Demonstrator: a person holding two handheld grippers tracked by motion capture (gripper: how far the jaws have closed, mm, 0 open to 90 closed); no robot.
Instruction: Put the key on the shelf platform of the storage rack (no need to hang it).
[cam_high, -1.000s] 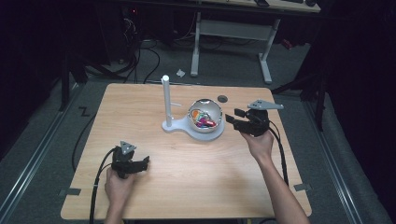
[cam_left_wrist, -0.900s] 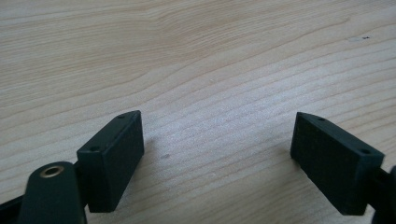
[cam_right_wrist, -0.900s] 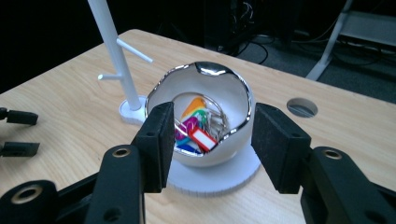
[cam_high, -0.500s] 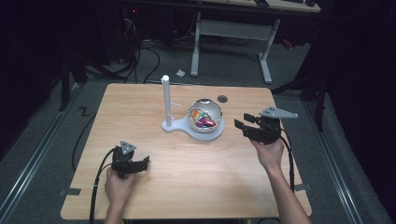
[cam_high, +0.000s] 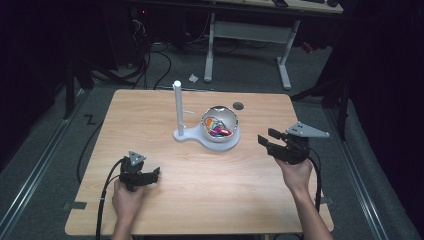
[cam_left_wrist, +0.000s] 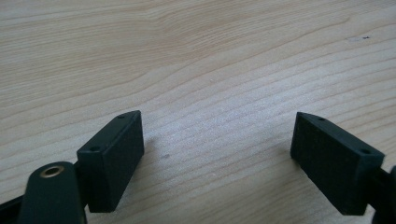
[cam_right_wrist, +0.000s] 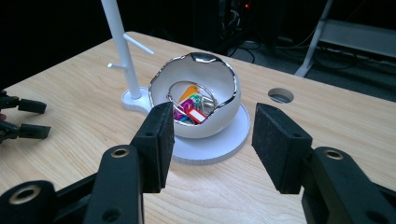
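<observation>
Right gripper (cam_right_wrist: 212, 142): we hold it above the table (cam_high: 150, 115), jaws parted and empty, nosed toward the bowl (cam_right_wrist: 205, 79).
Left gripper (cam_left_wrist: 217, 149): we see its jaws spread wide with nothing between them, low over bare wood.
Bowl: it sits straight ahead of the right gripper, near but apart from it, on the round end of a white base (cam_right_wrist: 219, 144). Its broken-shell rim opens toward us.
Contents: coloured tags (cam_right_wrist: 194, 109) on a wire ring (cam_right_wrist: 187, 88) lie in the bottom of the bowl; we cannot tell how many.
Post (cam_right_wrist: 119, 46): it stands upright on the same base, beyond the bowl and to the left of the right gripper's line, with small pegs sticking out.
Nearer hand: the right one, clearly. In the high view the left gripper (cam_high: 142, 176) lies well away from the bowl (cam_high: 220, 120), the right gripper (cam_high: 272, 145) just off its side.
Key relation: we judge a reach for the tags must go forward and down over the near rim, between the jaws as they now point.
Risk: we judge the jagged rim could catch a jaw.
</observation>
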